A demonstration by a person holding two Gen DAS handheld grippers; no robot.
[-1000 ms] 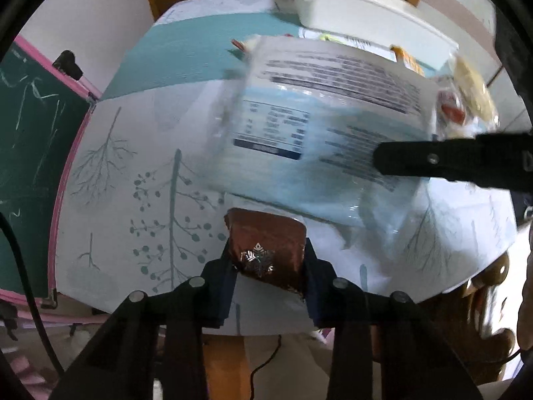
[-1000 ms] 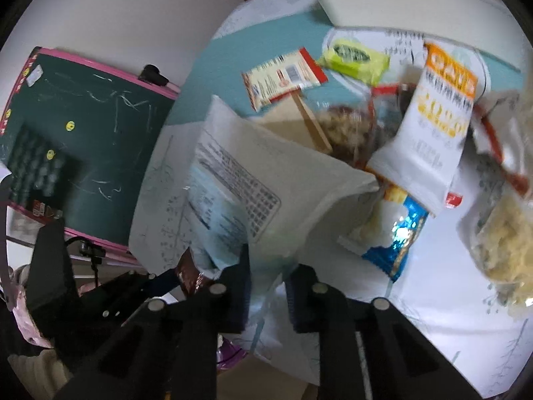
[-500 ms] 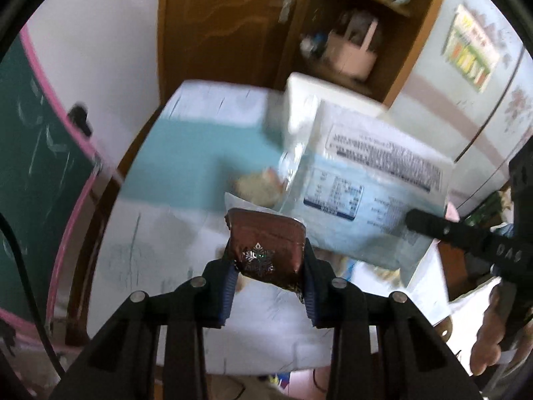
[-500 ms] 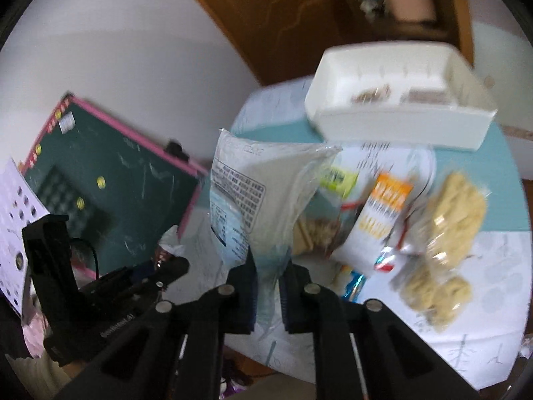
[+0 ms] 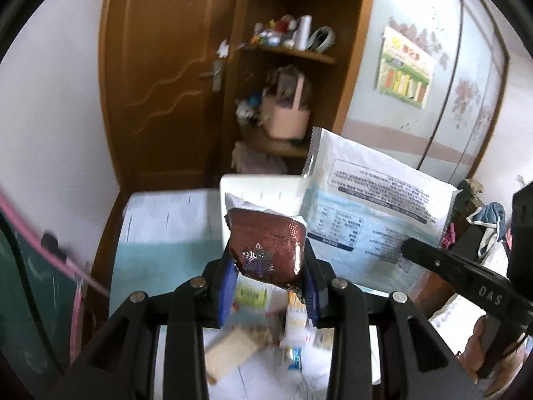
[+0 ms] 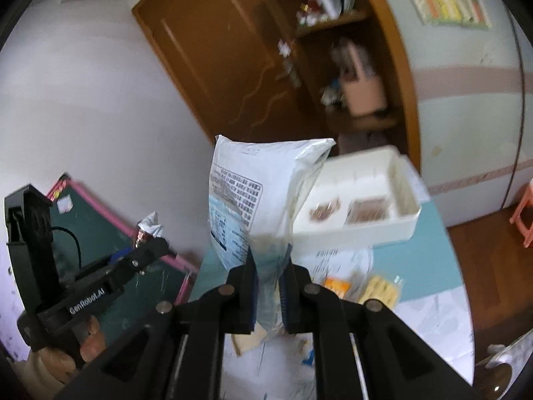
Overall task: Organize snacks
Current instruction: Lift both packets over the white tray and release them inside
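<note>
My left gripper [image 5: 268, 265] is shut on a small dark red foil snack packet [image 5: 266, 250] with a silver snowflake, held above the table. My right gripper [image 6: 268, 273] is shut on a large white and pale blue snack bag [image 6: 260, 196] that stands upright in the air; the bag also shows in the left wrist view [image 5: 373, 220]. A white rectangular bin [image 6: 393, 196] stands at the far end of the table with brown snacks inside. The left gripper shows in the right wrist view [image 6: 146, 250] at left, level with the bag.
Several loose snack packets [image 6: 379, 286] lie on the blue and white tablecloth [image 6: 433, 260] below. A green chalkboard with a pink frame [image 6: 110, 230] leans at left. A wooden door and shelf [image 5: 283, 50] stand behind the table.
Both grippers have risen from the table with their snacks and tilted up toward the far end. The white bin has come into view beyond both packets.
</note>
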